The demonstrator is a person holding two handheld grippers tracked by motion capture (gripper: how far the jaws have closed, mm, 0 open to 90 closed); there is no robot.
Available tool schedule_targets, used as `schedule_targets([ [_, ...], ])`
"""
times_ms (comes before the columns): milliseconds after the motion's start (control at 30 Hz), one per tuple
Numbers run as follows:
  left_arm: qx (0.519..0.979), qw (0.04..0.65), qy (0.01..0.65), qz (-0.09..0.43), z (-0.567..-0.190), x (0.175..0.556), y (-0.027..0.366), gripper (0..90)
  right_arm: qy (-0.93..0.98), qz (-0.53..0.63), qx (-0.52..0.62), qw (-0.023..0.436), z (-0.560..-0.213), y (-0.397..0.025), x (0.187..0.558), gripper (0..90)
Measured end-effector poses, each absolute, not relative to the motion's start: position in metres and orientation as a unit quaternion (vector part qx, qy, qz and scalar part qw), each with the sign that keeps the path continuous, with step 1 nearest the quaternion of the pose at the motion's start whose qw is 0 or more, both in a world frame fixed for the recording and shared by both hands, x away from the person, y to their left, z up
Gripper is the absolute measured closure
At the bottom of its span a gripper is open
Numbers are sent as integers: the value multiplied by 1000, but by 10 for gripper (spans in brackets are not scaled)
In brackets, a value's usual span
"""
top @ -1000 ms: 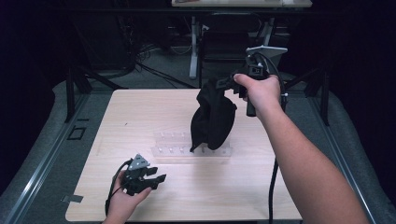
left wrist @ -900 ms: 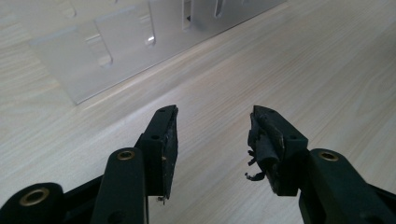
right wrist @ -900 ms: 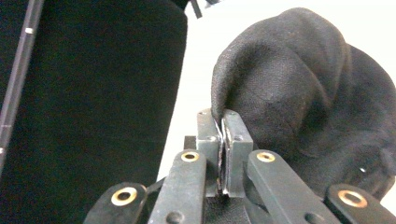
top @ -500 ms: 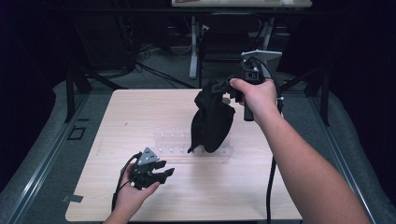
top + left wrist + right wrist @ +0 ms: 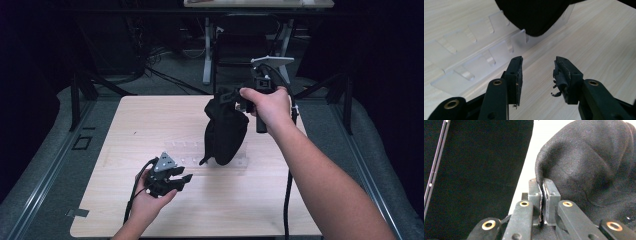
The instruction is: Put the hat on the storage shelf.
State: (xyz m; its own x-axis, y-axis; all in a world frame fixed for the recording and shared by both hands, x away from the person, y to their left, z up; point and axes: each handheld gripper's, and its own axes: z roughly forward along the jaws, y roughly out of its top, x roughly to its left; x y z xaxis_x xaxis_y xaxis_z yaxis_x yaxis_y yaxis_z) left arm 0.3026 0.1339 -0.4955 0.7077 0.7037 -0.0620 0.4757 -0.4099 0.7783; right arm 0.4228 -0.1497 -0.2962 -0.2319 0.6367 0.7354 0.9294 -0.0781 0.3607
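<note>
A black cloth bag [image 5: 224, 134] hangs in the air over the middle of the table, its bottom low above a clear plastic rack [image 5: 192, 159]. My right gripper [image 5: 234, 100] is shut on the bag's top edge; in the right gripper view the jaws pinch a fold of the black cloth [image 5: 584, 167]. My left gripper [image 5: 184, 180] is near the table's front, left of the bag, open with nothing between its jaws. In the left gripper view the clear rack [image 5: 471, 60] and the bag's bottom [image 5: 534, 15] lie ahead of the left gripper [image 5: 537, 65].
The wooden table [image 5: 150, 120] stands on a grey floor with black frame legs [image 5: 75, 100] at its sides. Cables and a white desk leg [image 5: 206, 55] lie behind it. A cable [image 5: 287, 200] trails along the right forearm.
The right gripper has carried the bag slightly higher and toward the far side. The left gripper has shifted right toward the rack and its jaws have opened.
</note>
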Motion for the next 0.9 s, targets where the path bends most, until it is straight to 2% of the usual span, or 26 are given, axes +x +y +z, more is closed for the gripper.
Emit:
schedule_targets([
  [600,835,419,317,164,-466,306,106,650,-656,-436,-586,189,-302,-143,421,854],
  [900,838,410,302,193,-460,308,87,731,-659,-438,-582,187,-302,-140,420,853],
])
